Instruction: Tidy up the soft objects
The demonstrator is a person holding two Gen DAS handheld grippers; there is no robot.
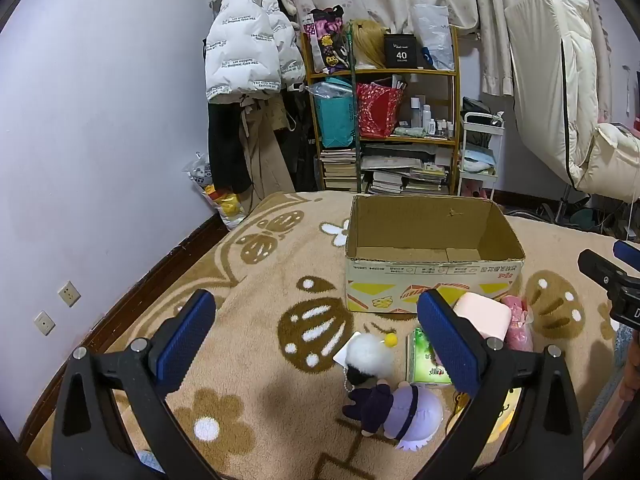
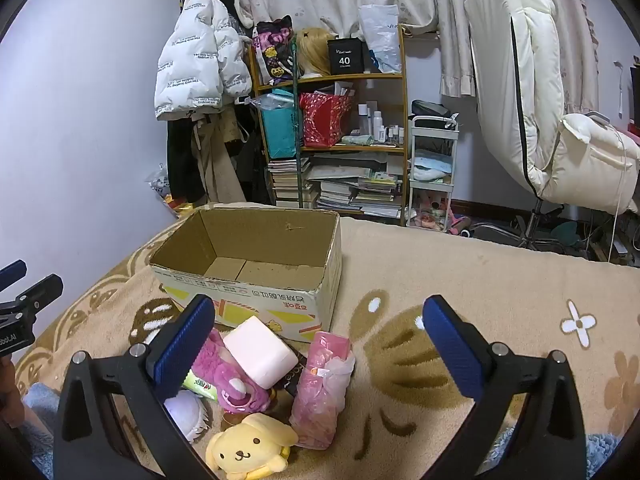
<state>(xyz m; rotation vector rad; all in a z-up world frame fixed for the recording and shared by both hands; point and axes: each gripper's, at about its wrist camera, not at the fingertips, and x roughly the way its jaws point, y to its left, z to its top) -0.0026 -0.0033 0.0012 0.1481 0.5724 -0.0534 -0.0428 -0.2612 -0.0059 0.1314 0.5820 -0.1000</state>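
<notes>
An open, empty cardboard box (image 1: 432,256) stands on the blanket; it also shows in the right wrist view (image 2: 256,276). In front of it lies a pile of soft things: a white pompom charm (image 1: 370,354), a purple-haired doll (image 1: 396,408), a green tissue pack (image 1: 424,360), a pale pink block (image 2: 260,350), a magenta plush bear (image 2: 230,380), a pink wrapped bundle (image 2: 322,384) and a yellow dog plush (image 2: 248,448). My left gripper (image 1: 316,344) is open and empty above the blanket, left of the pile. My right gripper (image 2: 318,346) is open and empty above the pile.
The beige patterned blanket (image 2: 460,280) covers the bed. A shelf of books and bags (image 1: 384,120) stands at the far wall, with hanging coats (image 1: 248,48) to its left and a white chair (image 2: 560,120) to its right.
</notes>
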